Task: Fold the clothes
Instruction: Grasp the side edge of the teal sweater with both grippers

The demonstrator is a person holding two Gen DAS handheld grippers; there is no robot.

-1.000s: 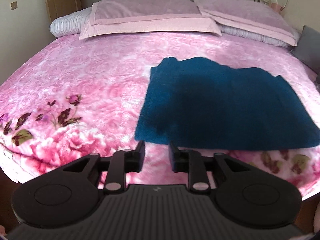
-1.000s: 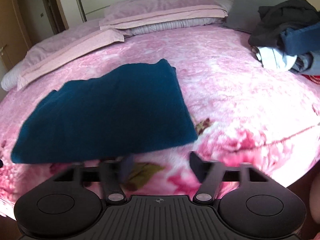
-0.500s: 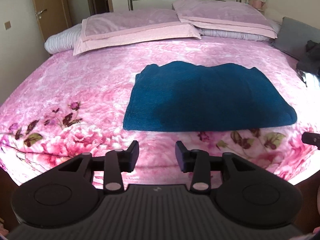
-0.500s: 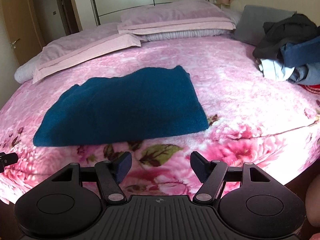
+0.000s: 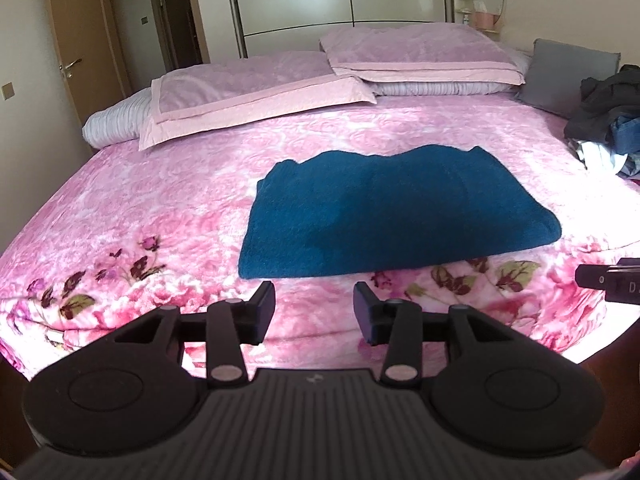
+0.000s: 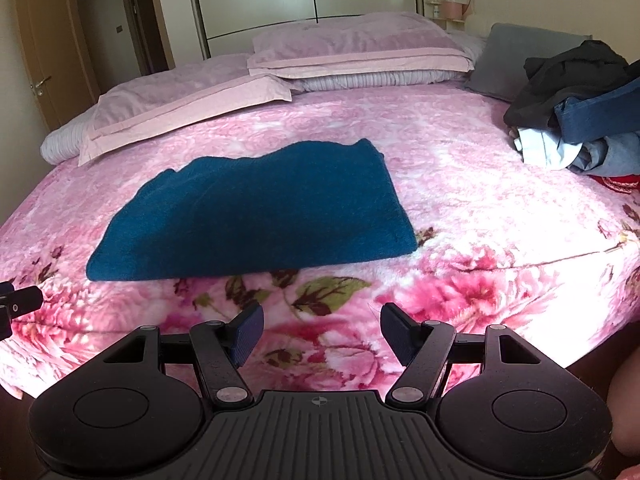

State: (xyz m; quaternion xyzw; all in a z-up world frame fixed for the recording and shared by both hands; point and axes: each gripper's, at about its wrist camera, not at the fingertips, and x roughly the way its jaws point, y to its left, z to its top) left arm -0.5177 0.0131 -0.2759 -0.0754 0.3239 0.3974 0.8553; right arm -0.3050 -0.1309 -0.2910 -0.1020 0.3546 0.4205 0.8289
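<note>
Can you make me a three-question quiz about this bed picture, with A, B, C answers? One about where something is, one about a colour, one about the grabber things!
1. Where is the pile of unfolded clothes?
A. far right side of the bed
B. on the pillows
C. on the floor

2. What colour is the folded garment?
A. red
B. dark teal blue
C. yellow

3. What does the right hand-held gripper hold?
A. a sock
B. the garment
C. nothing

Answers: 1 A, the pile lies by the grey cushion. 2 B, it looks teal against the pink blanket. 3 C, only blanket shows between its open jaws.
</note>
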